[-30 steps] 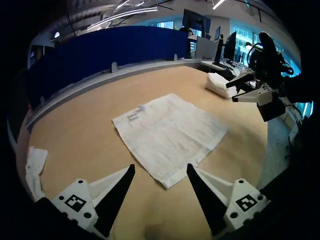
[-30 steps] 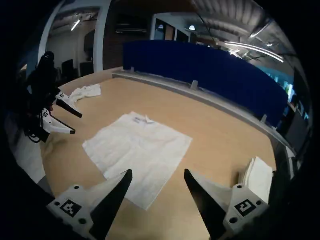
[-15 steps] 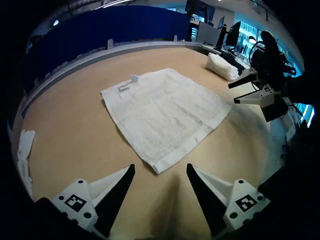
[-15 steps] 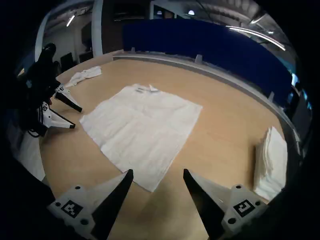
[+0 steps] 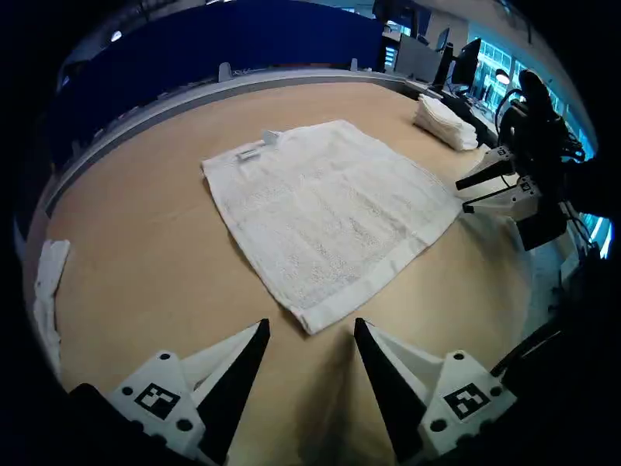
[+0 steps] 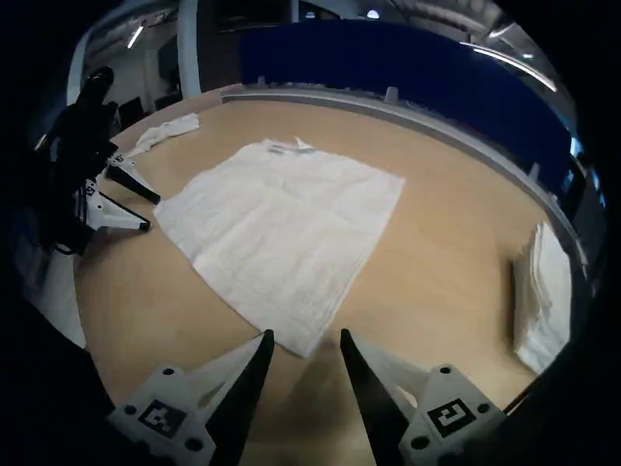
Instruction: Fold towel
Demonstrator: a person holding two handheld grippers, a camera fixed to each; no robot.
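Since the towel (image 5: 326,210) lies fully spread flat on the desk (image 5: 132,256), I'd say no fold is made yet and the whole job is left. The left gripper (image 5: 310,322) has its fingers (image 5: 233,373) apart and empty, a towel corner just ahead of the tips. The right gripper (image 6: 305,332) is the same deal, fingers apart, gripping nothing, another corner right between its tips.
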